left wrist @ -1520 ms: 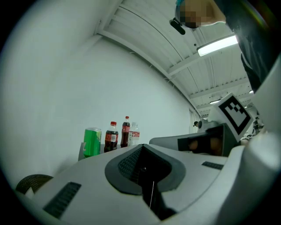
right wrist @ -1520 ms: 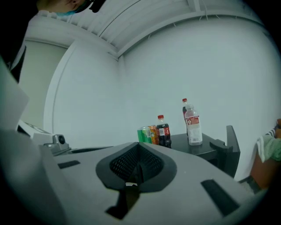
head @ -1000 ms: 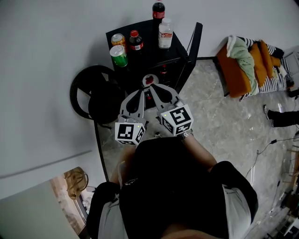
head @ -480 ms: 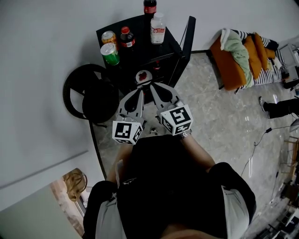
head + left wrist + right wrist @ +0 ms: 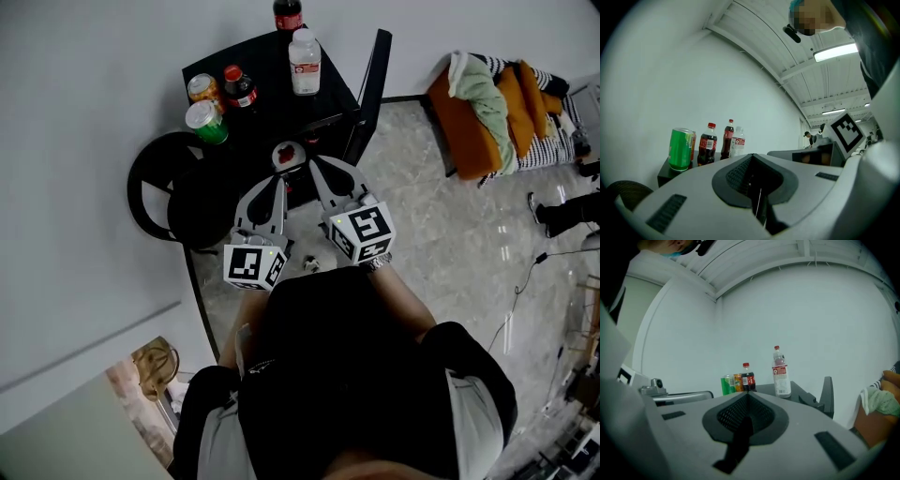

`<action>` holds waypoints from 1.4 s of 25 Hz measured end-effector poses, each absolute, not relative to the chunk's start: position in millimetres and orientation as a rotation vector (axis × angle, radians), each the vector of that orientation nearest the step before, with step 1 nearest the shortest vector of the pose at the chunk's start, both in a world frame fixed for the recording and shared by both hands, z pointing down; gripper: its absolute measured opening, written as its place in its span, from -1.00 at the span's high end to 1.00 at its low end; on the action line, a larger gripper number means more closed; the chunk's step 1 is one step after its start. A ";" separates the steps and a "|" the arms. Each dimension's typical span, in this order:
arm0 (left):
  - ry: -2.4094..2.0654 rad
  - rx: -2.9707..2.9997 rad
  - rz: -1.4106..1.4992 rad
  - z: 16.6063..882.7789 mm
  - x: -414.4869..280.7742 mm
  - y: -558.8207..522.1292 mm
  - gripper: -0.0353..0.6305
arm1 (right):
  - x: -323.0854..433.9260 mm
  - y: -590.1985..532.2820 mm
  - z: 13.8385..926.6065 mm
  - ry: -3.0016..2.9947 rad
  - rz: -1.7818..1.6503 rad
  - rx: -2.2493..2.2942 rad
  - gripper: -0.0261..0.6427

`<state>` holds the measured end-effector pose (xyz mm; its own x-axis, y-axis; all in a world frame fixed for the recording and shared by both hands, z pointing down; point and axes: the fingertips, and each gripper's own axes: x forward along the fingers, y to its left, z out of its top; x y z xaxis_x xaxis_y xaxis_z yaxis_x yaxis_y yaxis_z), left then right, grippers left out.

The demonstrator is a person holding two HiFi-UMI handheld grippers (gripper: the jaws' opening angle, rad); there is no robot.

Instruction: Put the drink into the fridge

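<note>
Five drinks on top of the black fridge, none in hand. In the head view: green can at the front left corner, orange can just behind it, short cola bottle beside the orange can, clear bottle towards the right side, tall cola bottle at the back by the wall. All five stand upright.

Fridge door is swung open on the right, seen nearly edge-on.

Left gripper: jaws clenched together, nothing between the pads. It is held level, pointing at the fridge, and its own view looks at the green can and the cola bottles across the closed tips.

Right gripper: jaws likewise pressed together with nothing between them, level, just beside the left one and reaching a little further forward. Its own view has the clear bottle above the tips and slightly to the right.

Both grippers are short of the fridge and touch none of the drinks.

Just past the tips in the head view sits a small round thing with a red middle. I cannot tell what it is.

Surroundings: black round stool against the wall left of the fridge; orange couch with a green cloth on it at the far right, well apart from the fridge; pale marbled floor between them. The person stands facing the fridge.
</note>
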<state>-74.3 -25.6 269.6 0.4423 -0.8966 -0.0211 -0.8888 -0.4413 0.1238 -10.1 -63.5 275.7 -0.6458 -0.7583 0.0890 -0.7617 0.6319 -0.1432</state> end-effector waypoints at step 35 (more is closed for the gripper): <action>-2.228 2.223 -0.088 218.0 -41.8 -156.7 0.87 | -11.6 -285.9 180.3 -3.078 0.030 0.575 0.21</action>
